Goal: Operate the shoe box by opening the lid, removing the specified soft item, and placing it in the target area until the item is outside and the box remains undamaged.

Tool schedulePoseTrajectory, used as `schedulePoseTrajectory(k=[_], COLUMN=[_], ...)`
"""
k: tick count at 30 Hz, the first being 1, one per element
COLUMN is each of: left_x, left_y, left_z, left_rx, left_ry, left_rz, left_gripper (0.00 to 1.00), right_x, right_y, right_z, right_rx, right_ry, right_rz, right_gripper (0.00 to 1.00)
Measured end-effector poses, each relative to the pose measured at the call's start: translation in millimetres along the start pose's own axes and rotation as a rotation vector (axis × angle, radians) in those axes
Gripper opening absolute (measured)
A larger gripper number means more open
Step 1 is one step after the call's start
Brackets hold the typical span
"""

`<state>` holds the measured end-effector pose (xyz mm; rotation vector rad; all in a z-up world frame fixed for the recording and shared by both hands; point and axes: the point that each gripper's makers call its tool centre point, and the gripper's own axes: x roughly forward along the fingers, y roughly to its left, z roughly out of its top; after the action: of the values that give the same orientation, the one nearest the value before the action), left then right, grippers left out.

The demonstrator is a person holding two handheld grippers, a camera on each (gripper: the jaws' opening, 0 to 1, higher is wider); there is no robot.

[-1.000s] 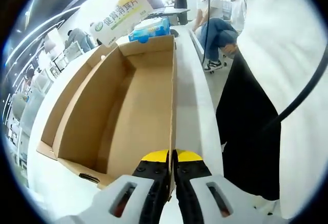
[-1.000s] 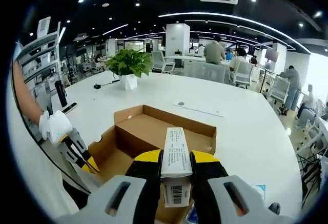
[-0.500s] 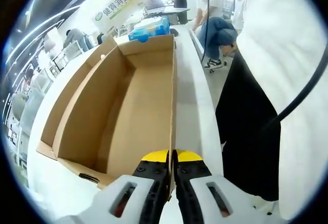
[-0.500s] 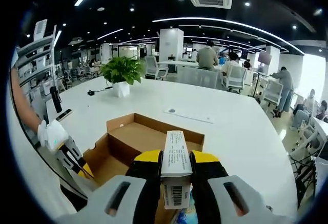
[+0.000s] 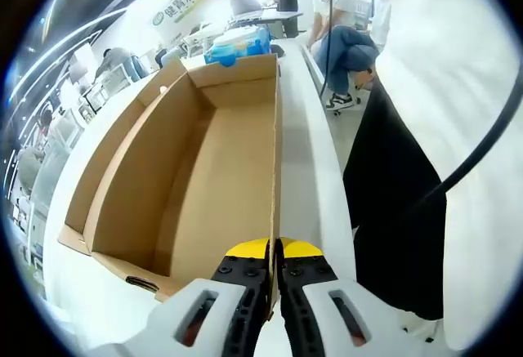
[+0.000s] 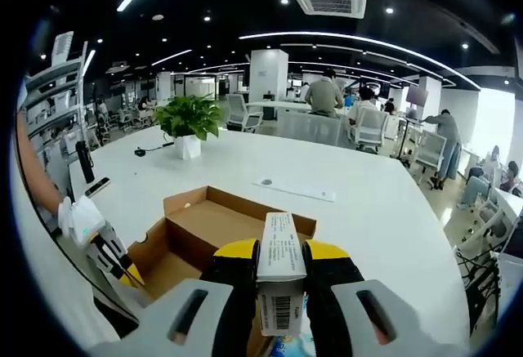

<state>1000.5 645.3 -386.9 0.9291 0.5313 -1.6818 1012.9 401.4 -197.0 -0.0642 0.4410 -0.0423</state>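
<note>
With the left gripper (image 5: 274,252) clenched on the shoe box (image 5: 204,169) wall to steady it, the right gripper (image 6: 280,261), grasping a small white carton (image 6: 280,255), should carry it clear over the table (image 6: 368,210) before lowering gently.

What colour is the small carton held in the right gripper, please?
White with black print and a barcode, the carton shows best in the right gripper view.

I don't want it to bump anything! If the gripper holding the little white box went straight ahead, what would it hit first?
Probably the open cardboard box below, or the white table past it. The right gripper is shut on the small white box; depth is unclear.
</note>
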Motion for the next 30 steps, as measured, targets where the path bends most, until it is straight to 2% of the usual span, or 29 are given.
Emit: schedulePoseTrajectory(k=[12,30], left_x=[0.2,0.4], left_y=[0.1,-0.2], left_z=[-0.5,-0.5], left_rx=[-0.001,0.000], left_ry=[0.008,0.015], left_rz=[0.002,0.006], left_gripper=[0.02,0.02], right_x=[-7.9,-18.1], right_y=[-21.7,-36.9], right_z=[9.5,4.4], right_rx=[-0.001,0.008], right_ry=[-0.021,-0.023], right_rz=[-0.043,-0.086], right_gripper=[0.19,0.19])
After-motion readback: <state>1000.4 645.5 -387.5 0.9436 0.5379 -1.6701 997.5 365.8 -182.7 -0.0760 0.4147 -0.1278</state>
